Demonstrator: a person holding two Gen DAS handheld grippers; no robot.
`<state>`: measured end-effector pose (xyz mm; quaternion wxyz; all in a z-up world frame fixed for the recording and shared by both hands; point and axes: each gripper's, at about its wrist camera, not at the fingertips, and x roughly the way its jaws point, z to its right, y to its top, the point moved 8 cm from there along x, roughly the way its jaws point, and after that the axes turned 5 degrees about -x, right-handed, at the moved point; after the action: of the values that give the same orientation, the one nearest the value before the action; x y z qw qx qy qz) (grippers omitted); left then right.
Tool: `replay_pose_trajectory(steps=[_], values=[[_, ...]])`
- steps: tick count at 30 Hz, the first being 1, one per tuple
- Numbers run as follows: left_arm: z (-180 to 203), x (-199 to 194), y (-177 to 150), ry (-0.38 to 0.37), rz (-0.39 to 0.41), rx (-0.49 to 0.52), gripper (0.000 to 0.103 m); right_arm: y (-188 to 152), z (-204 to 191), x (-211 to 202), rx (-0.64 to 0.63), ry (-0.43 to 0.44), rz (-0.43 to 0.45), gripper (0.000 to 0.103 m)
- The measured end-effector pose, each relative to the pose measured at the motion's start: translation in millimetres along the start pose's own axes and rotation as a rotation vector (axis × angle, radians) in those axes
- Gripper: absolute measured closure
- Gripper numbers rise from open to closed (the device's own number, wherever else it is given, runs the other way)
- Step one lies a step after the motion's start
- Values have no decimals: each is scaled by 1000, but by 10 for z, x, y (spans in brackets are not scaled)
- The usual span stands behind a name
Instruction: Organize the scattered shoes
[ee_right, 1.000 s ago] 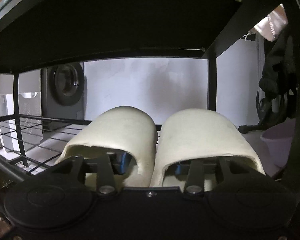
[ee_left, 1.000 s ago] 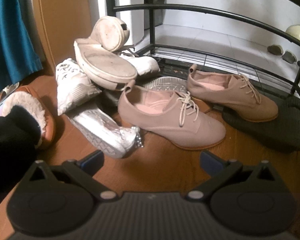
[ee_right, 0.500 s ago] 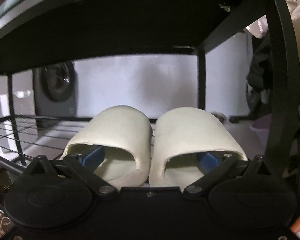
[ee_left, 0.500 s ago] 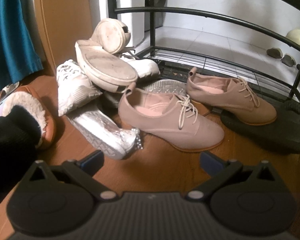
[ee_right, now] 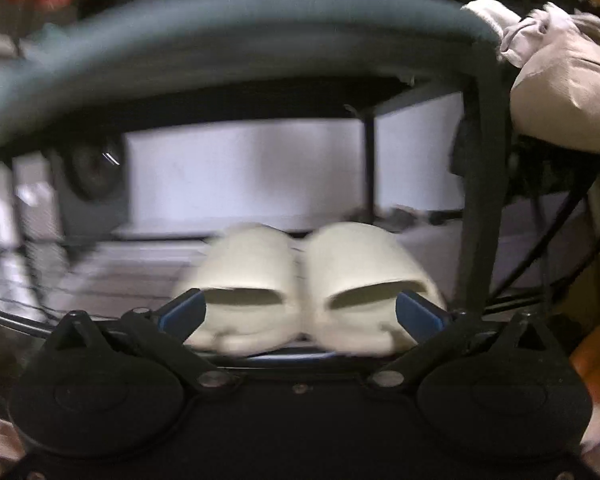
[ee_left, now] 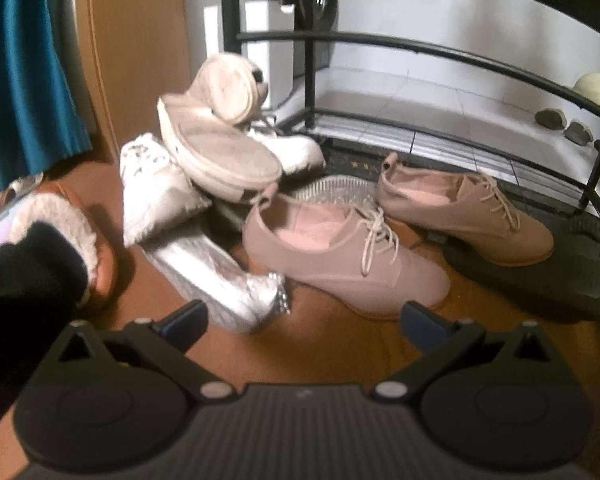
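Slippers [ee_right: 312, 280] are seen side by side on the rack [ee_right: 476, 200]; the right gripper's [ee_right: 300, 314] jaws are opening, nothing gripped; the left gripper [ee_left: 304, 320] is spread empty.

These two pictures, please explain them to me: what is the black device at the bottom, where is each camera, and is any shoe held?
A person holds one pair of tongs in each hand, with a camera on each looking forward along its fingers. The left tongs stand open and empty over a wooden floor, with beige lace-up shoes, white sneakers and a silver shoe heaped before a black rack. The right tongs are opening; the cream slippers sit on the rack shelf, no longer gripped.
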<state>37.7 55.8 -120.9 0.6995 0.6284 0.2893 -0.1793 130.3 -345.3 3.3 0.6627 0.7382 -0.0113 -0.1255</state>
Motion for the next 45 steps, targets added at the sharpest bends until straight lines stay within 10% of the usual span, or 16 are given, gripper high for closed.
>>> replay_pose_trajectory(steps=[9, 16, 34, 45], values=[[14, 77, 137, -44, 82, 65, 0, -228, 18, -1356, -39, -61, 159, 0], [118, 174, 220, -76, 128, 120, 1, -67, 447, -1637, 127, -138, 183, 0], [-333, 431, 1232, 16, 381, 141, 1, 172, 285, -1790, 138, -79, 196, 0], [-325, 740, 1542, 40, 384, 180, 1, 29, -188, -1607, 61, 8, 100, 0]])
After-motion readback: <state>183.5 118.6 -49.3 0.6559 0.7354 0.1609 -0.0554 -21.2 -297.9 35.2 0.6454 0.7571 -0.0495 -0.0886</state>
